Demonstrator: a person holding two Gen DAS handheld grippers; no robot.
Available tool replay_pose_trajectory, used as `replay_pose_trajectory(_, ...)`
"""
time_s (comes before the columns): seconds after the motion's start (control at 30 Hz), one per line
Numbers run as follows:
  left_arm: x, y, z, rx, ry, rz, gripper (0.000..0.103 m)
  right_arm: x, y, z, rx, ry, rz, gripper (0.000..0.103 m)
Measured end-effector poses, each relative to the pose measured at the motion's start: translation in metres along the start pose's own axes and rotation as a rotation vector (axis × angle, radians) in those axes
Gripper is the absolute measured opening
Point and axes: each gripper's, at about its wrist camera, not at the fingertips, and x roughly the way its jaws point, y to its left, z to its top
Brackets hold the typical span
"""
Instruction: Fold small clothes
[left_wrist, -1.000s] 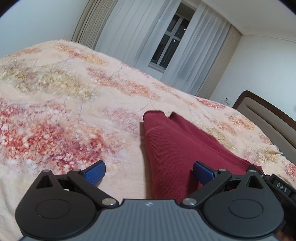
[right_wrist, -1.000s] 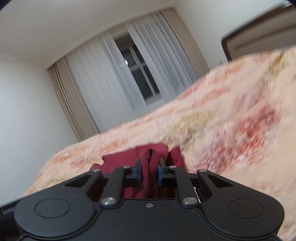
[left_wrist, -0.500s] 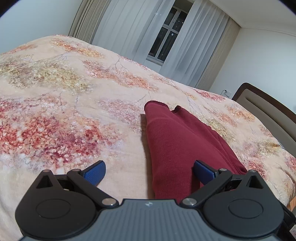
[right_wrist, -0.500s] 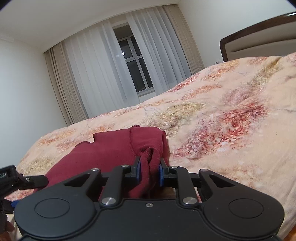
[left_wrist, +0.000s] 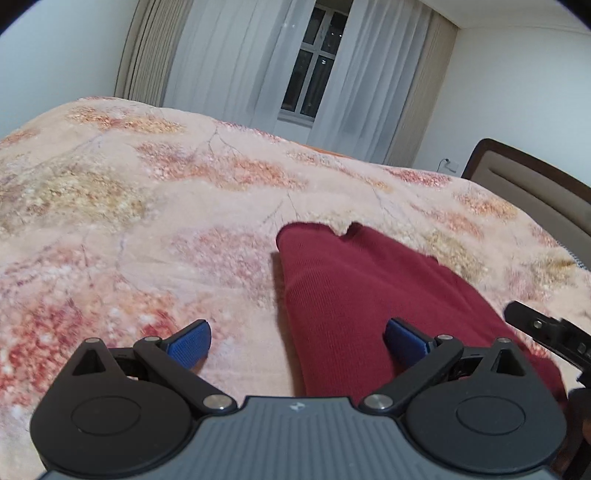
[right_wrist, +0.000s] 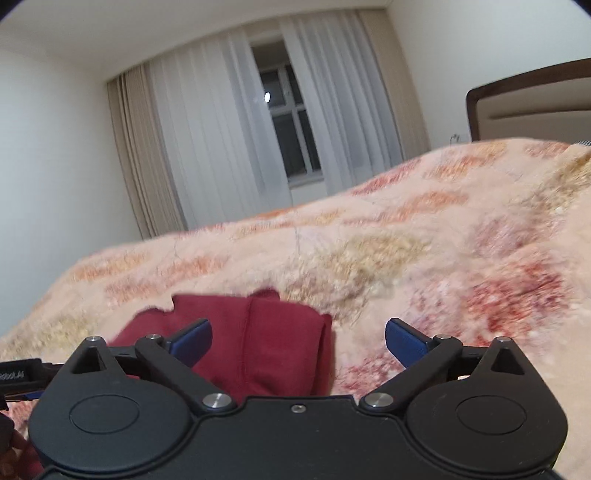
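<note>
Left gripper (left_wrist: 297, 341): dark grey ribbed housing w/ small white logo at top centre, two big black round discs either side, each w/ raised inner circle. Black linkage arms w/ triangular cut-outs, silver pivot screws at joints, smaller silver pins further out. Fingers (left_wrist: 190, 341) end in blue textured pads. Right gripper (right_wrist: 298, 339): same build but housing is plain black, one silver screw at top centre; same discs, linkages, silver pivots; blue fingertips (right_wrist: 404, 341). Seen from the left wrist cam, the right unit's side is a black bracket w/ small screws.
</note>
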Motion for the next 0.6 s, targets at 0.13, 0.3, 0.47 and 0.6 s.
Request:
replay_pose_trajectory(0.13,0.006,0.006,-0.013,-0.006,-0.013,-0.009,0.103,0.017,-0.001,-0.018,-0.007,0.069,-0.022,0.102)
replay_pose_trajectory(0.3,0.011,0.010,-0.026,0.006,-0.052,-0.032,0.103,0.022,-0.011,-0.030,0.039,0.067,-0.001,0.102)
replay_pose_trajectory(0.47,0.009,0.012,-0.031,0.001,-0.080,-0.047,0.103,0.018,-0.015,-0.035,0.052,0.040,0.029,0.102)
replay_pose_trajectory(0.6,0.007,0.018,-0.034,-0.025,-0.104,-0.083,0.103,0.011,-0.026,-0.039,0.112,0.006,0.109,0.102)
